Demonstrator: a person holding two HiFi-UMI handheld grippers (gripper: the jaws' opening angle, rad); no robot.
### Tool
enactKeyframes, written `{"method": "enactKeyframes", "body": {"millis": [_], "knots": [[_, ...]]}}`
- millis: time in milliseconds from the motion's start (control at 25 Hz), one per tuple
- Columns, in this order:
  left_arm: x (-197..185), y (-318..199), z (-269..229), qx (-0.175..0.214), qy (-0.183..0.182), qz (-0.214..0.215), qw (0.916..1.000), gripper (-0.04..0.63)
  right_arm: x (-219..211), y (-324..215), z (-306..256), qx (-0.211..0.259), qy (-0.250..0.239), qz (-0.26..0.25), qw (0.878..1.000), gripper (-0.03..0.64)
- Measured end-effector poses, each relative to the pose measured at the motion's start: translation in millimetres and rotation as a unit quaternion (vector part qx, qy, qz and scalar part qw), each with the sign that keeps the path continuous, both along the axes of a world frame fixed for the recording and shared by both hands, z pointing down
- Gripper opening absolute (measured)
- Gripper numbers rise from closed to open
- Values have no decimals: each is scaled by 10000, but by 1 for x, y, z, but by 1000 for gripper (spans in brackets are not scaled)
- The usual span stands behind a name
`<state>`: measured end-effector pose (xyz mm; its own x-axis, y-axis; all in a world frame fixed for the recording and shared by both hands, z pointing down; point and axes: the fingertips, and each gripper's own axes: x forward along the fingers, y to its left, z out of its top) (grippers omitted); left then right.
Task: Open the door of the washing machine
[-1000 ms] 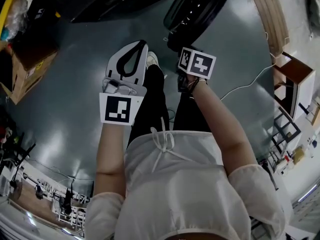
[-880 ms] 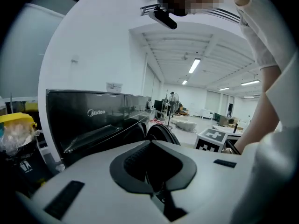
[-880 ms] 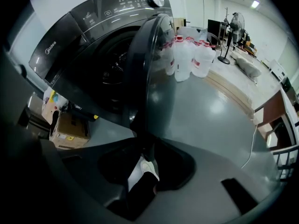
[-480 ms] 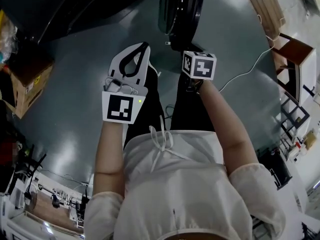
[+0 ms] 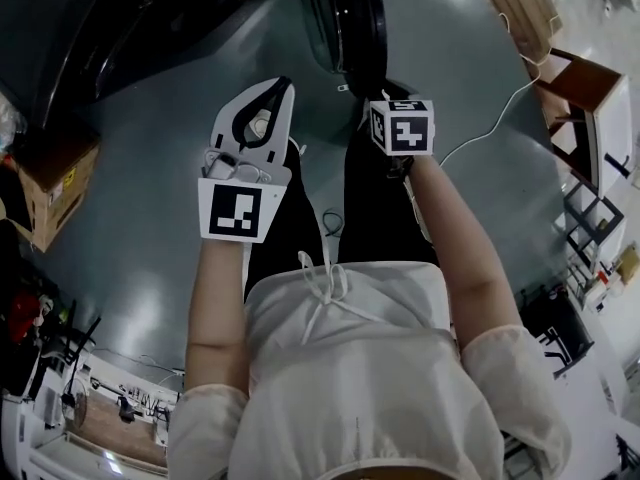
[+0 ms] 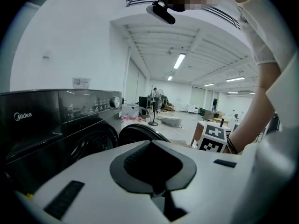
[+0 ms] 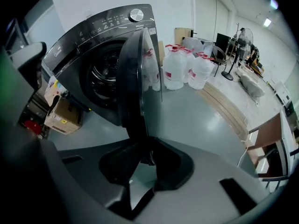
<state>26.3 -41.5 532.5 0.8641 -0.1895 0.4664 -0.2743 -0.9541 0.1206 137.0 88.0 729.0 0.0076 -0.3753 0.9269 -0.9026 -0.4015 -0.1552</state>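
Door [image 7: 140, 78] of the dark front-loading washing machine [image 7: 100, 45] stands swung open over the grey floor, edge-on to the right tool. Compared with a second ago, the head view shows the door shifted from the upper right toward the top centre, and it looks thinner. Right tool [image 7: 147, 160]: jaws narrow, pinched on the door's rim. Left tool [image 6: 160, 190]: jaws pressed together with nothing between them, the machine's front showing to its left.
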Motion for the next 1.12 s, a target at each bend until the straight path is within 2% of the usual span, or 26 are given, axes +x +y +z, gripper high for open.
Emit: {"method": "enactKeyframes", "body": {"millis": [280, 480, 840, 1120], "knots": [[67, 21, -2, 82, 71, 6, 9999, 21, 66, 23, -5, 23, 254, -240, 9994, 75], [117, 38, 3, 80, 116, -13, 9999, 21, 113, 36, -4, 59, 180, -306, 9994, 78], [175, 53, 20, 38, -19, -230, 9997, 21, 178, 42, -8, 366, 374, -1004, 9936, 80], [221, 59, 27, 33, -23, -241, 9997, 21, 230, 40, -6, 550, 275, -1143, 9915, 86]]}}
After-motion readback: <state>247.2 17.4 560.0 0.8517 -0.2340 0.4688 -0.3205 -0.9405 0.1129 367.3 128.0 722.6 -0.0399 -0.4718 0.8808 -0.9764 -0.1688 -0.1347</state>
